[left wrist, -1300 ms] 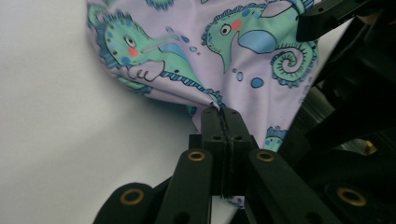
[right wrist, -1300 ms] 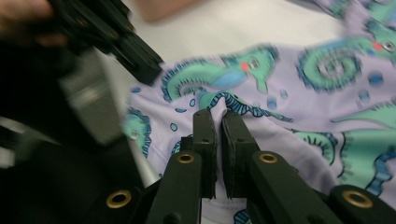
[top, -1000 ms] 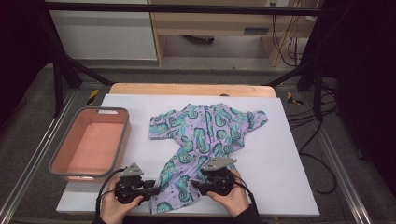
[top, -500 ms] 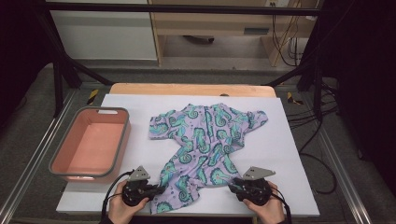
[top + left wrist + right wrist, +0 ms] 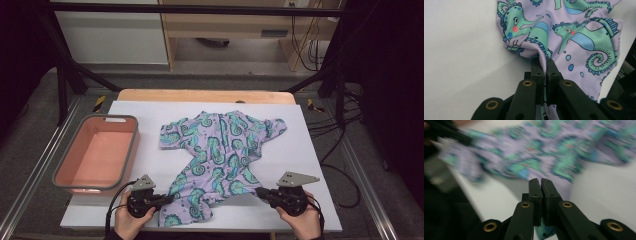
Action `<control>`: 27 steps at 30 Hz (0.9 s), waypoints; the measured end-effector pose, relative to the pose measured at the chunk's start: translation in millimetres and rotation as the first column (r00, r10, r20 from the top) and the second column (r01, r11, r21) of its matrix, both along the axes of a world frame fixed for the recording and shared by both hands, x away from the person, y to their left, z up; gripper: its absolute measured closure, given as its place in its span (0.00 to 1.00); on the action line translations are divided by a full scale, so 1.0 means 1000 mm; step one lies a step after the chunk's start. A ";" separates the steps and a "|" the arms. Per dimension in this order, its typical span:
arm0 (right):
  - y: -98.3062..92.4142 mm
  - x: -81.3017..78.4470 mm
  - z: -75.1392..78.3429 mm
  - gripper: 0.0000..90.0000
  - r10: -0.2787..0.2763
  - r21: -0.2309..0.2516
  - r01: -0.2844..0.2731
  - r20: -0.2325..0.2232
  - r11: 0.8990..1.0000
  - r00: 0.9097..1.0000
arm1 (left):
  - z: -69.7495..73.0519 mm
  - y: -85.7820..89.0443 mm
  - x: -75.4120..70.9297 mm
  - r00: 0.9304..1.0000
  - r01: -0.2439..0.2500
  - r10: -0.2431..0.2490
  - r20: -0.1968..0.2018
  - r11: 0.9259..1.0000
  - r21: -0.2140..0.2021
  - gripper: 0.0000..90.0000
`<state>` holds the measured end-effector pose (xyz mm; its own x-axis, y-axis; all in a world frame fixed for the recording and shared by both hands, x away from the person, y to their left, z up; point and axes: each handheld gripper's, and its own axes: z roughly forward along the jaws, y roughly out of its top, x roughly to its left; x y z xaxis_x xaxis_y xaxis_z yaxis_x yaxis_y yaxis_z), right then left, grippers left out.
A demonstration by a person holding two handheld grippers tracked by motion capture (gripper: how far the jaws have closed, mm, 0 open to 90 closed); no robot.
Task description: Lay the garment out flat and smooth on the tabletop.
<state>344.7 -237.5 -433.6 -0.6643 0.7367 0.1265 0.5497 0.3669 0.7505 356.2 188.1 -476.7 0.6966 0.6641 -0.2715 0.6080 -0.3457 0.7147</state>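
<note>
While both the left gripper (image 5: 543, 58) and right gripper (image 5: 541, 180) clamp the seahorse-print romper (image 5: 220, 150), uneven pulling could slip a thin hem free.

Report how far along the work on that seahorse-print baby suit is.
Done: the suit lies on the white table, top half spread flat. In hand: the left claw is shut on one leg hem, and the right claw is shut on a fold of the other, pulled out to the side. Left: the legs look bunched; the pink bin has nothing in it.
</note>
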 end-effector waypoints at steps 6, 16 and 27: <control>0.000 0.007 -0.017 0.78 -0.024 -0.044 0.028 0.082 0.999 0.996 | -0.002 -0.004 0.001 1.000 0.011 -0.011 0.014 1.000 0.024 0.96; 0.060 0.010 -0.035 0.63 0.159 -0.047 -0.155 0.094 0.987 0.983 | -0.005 -0.011 -0.002 0.997 0.048 -0.052 0.052 0.996 0.076 0.93; 0.053 0.005 -0.002 0.97 0.229 0.097 -0.228 0.009 0.969 0.973 | 0.000 -0.009 0.000 0.999 0.037 -0.037 0.009 0.998 0.048 0.96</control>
<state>349.9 -184.0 -435.4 -0.8133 0.5496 0.1910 0.4614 0.4091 0.7873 355.9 179.5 -476.4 0.7234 0.6498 -0.2334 0.5873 -0.4014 0.7028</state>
